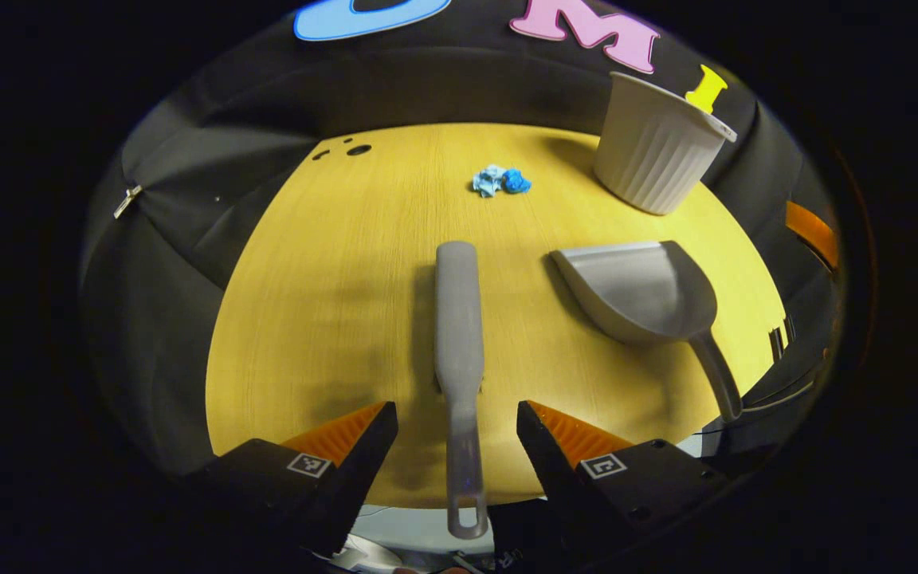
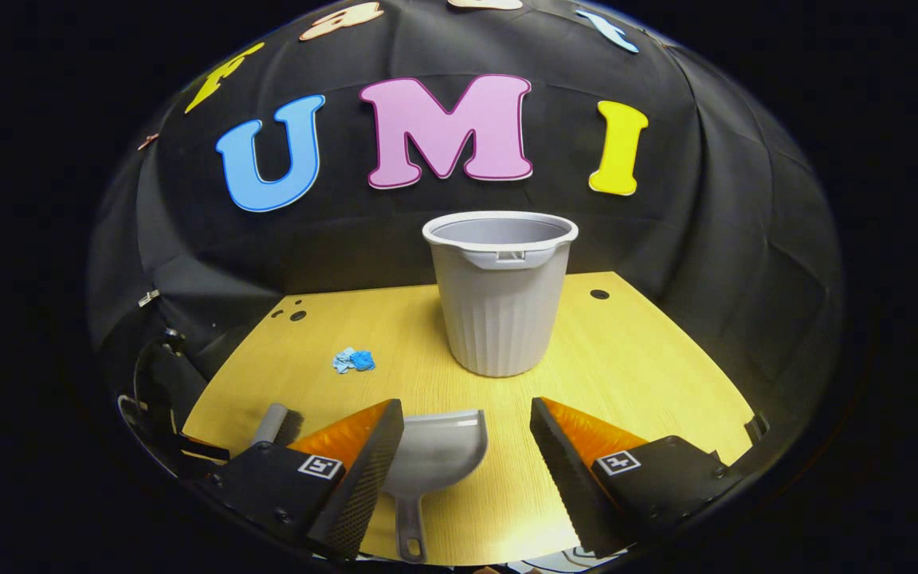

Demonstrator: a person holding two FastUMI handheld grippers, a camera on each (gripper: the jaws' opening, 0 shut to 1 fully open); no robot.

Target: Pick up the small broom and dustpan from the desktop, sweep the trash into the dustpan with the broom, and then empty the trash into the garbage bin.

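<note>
desktop point(image 1: 331, 319): wood-grain finish, smooth, slight sheen. broom point(image 1: 459, 335) and dustpan point(image 1: 642, 291): matt grey plastic, smooth. garbage bin point(image 2: 500, 307): matt plastic, ribbed wall. trash point(image 1: 500, 181): crumpled, looks like paper. booth wall point(image 2: 746, 239): matt cloth, creased.

Yellow wood-grain desktop point(image 2: 650, 359), black cloth wall point(image 2: 746, 263) behind

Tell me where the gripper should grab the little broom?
Probably on the broom's thin handle, near the end closest to the left gripper. It lies flat, pointing straight between the open fingers, so come from above and pinch its narrow sides.
</note>
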